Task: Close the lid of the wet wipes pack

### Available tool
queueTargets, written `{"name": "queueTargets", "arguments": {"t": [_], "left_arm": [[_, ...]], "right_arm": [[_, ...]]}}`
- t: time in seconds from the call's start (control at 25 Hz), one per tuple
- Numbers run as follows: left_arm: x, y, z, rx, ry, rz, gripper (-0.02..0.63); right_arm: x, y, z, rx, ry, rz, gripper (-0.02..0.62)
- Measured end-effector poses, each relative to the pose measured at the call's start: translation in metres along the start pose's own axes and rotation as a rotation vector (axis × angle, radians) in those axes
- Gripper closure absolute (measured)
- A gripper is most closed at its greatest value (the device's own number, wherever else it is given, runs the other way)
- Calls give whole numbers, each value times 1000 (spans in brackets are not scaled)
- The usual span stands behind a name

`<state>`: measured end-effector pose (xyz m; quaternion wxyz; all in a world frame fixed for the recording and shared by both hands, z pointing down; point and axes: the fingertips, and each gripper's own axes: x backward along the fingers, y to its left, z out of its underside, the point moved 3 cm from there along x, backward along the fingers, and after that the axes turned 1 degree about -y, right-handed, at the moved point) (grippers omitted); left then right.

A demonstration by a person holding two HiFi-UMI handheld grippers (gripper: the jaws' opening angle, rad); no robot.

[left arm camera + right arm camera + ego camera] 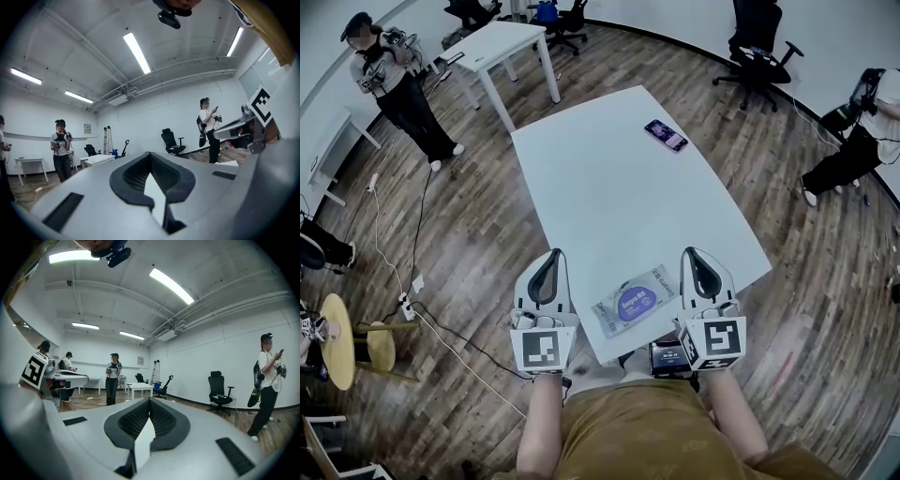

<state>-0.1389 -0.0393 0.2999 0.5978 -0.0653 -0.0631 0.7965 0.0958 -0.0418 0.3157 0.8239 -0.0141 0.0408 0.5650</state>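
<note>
The wet wipes pack (pixel 633 302) lies flat near the front edge of the white table (pixel 609 197); it is clear plastic with a purple oval lid (pixel 635 304) on top. Whether the lid is up or down I cannot tell. My left gripper (pixel 552 255) is held to the left of the pack, off the table's edge, jaws shut on nothing. My right gripper (pixel 693 253) is held to the right of the pack, also shut and empty. Both gripper views look out across the room, with shut tips for the left gripper (pixel 150 153) and the right gripper (pixel 150 400); the pack is not in them.
A purple flat item (pixel 666 135) lies at the table's far right. A second white table (pixel 502 42) stands far left, with office chairs (pixel 757 52) beyond. People stand at the far left (pixel 398 84) and right (pixel 862 141). Cables (pixel 412 291) and a yellow stool (pixel 339 339) sit on the floor to the left.
</note>
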Motion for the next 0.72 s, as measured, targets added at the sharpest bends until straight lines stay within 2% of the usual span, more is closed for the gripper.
{"name": "queueTargets", "arguments": {"t": [0.44, 0.72], "left_arm": [[2, 0, 1, 5, -4, 2, 600], [0, -3, 3, 8, 2, -5, 600]], "right_arm": [[3, -2, 5, -14, 9, 9, 586], [2, -7, 9, 13, 20, 7, 586]]}}
